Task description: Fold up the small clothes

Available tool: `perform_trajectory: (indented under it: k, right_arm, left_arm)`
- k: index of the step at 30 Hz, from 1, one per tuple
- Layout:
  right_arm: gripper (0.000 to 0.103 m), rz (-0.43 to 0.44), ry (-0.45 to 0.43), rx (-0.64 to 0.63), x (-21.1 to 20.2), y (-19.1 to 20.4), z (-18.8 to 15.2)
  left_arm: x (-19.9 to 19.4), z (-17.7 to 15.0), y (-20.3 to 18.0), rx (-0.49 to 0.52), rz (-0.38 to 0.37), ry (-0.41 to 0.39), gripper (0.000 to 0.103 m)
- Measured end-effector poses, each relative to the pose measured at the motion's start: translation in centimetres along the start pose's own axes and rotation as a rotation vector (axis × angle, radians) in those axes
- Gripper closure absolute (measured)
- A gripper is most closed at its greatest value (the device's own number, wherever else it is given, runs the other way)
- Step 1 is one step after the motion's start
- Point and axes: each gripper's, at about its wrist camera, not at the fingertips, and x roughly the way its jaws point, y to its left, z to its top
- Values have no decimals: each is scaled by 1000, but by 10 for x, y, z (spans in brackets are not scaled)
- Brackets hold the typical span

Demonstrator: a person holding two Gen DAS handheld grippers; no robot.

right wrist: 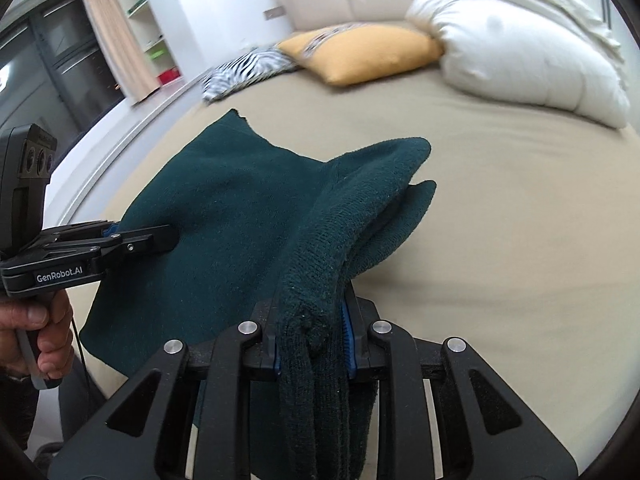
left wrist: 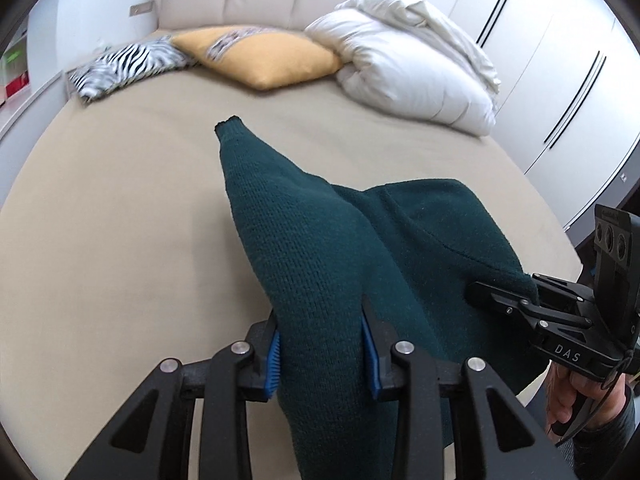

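Beige bed (left wrist: 120, 220) beneath green sweater (left wrist: 320, 264), white wardrobes (left wrist: 560, 60) beside.

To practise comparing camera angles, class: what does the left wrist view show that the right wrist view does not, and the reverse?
Only the left wrist view shows the white wardrobe doors with black handles. Only the right wrist view shows the dark window, the beige curtain and the shelves. Both show the dark green knitted sweater clamped by the left gripper and the right gripper, above the beige bed with the yellow cushion, the zebra-print cushion and the white duvet.
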Motion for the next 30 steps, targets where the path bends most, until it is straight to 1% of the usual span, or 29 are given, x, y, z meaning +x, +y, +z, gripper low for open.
perform_trajectory:
  k: [3, 5, 6, 7, 8, 9, 11, 12, 13, 15, 16, 18, 19, 20, 22, 23, 26, 27, 28, 30]
  right_arm:
    - [83, 15, 46, 8, 17, 13, -29]
    - [83, 37, 95, 60, 44, 9, -46]
    - [83, 34, 120, 85, 56, 2, -54]
    - [82, 13, 144, 121, 67, -8, -64]
    - [81, 46, 153, 180, 77, -22, -75]
    - [80, 101, 140, 240, 80, -34, -84]
    - [79, 206, 118, 357, 84, -58, -96]
    - [79, 215, 115, 367, 84, -60, -98]
    - [79, 210, 111, 358, 85, -59, -97]
    - [78, 179, 101, 313, 82, -52, -100]
    - [78, 177, 97, 312, 79, -52, -104]
    - [77, 207, 102, 349, 78, -59, -103]
    - [74, 215, 108, 369, 78, -61, -98]
    - [72, 201, 111, 383, 74, -63, -96]
    - [65, 142, 104, 385, 68, -56, -91]
    - [65, 111, 89, 390, 56, -53, -90]
    - [65, 122, 31, 384, 23, -47, -88]
    - [65, 121, 25, 377, 19, -45, -87]
    - [65, 125, 27, 370, 16, -42, -89]
    - [65, 114, 68, 333, 20, -35, -96]
  left_arm:
    - [24, -26, 19, -35, 16, 68, 67]
    - [47, -44, 36, -68, 44, 122, 64]
    - [54, -50, 42, -84, 34, 126, 62]
    - [57, -54, 49, -101, 11, 116, 60]
    - [58, -54, 53, -120, -9, 115, 60]
    - [58, -53, 54, -124, -11, 118, 60]
    - [60, -51, 47, -79, 28, 117, 58]
    - [61, -52, 42, -54, 50, 112, 57]
    - [64, -53, 40, -38, 67, 101, 56]
    - [67, -56, 43, -55, 56, 85, 52]
    - [67, -59, 48, -76, 42, 80, 49]
    - [61, -61, 52, -91, 33, 74, 47]
    - [57, -61, 50, -84, 39, 66, 47]
    - [54, -61, 47, -74, 50, 59, 47]
    - [47, -63, 44, -75, 68, 52, 47]
    - [43, -64, 43, -81, 74, 46, 48]
    - [35, -69, 39, -79, 91, 23, 47]
    - [38, -70, 38, -75, 94, 23, 47]
    - [41, -73, 39, -76, 95, 23, 44]
    - [46, -74, 44, -97, 87, 18, 39]
